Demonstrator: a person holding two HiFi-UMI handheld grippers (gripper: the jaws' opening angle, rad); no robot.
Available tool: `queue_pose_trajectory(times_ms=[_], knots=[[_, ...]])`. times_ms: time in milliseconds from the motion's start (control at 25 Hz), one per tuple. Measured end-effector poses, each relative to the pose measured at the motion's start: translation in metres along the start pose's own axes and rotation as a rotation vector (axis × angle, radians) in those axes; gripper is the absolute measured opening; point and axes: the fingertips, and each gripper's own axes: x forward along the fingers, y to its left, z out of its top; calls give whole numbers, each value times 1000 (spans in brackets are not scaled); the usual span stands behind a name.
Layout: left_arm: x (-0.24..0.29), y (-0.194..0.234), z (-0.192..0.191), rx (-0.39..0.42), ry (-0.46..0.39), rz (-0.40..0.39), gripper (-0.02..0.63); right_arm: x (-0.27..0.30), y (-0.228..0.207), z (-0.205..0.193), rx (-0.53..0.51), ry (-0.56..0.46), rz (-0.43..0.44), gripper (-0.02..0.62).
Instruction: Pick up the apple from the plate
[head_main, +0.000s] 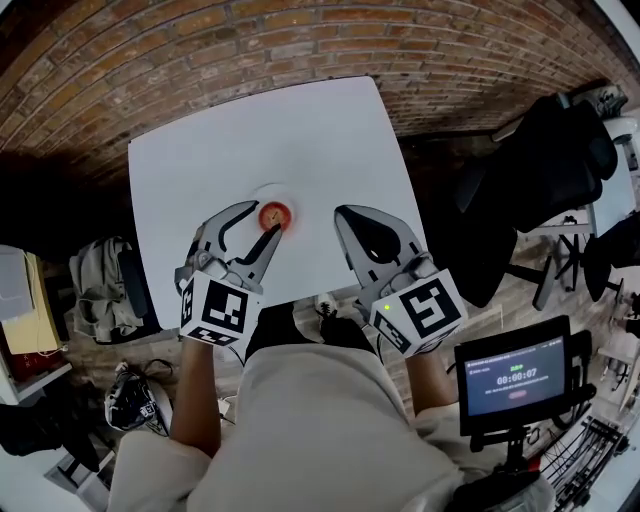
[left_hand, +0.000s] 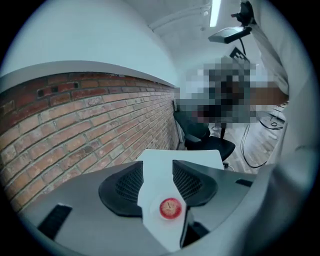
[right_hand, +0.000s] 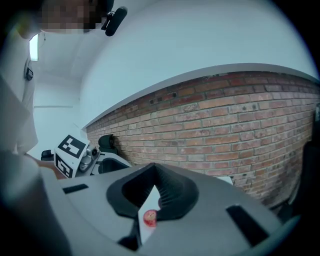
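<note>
Apple (head_main: 275, 214): lay on the white plate (head_main: 258, 194), mid-worktop (head_main: 300, 130), slightly toward the near edge.
Left gripper (left_hand: 158, 165): fingers partly apart and empty, with the fruit just ahead of the tips.
Right gripper (head_main: 345, 215): fingers closed together and holding nothing, beside the plate toward the right edge.
Risk 1: the opening looked barely wider than the fruit, so a fingertip could strike it and roll it off the plate.
Risk 2: an off-centre pinch on the round skin could squeeze it out.

Both forearms stretched forward; left gripper (head_main: 262, 220) tilted down, jaws apart, nothing gripped; right gripper (head_main: 345, 212) to its right, jaws closed tip to tip.
</note>
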Motion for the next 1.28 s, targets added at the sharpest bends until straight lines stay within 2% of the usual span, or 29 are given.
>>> queue_pose_trajectory(times_ms=[160,480,880,1280], knots=[[13,-5,-16,-9,40,-56,197,8,-2,-6,3,20,-3,0],[38,-12,-58,-41,117,-128,202,20,-9,-20,26,56,-21,0],[72,-25,-104,-53,234,-250,246,34,-24,-36,59,102,-55,0],[96,-28,-133,-78,297,-275,291,39,-38,-54,92,145,-87,0]])
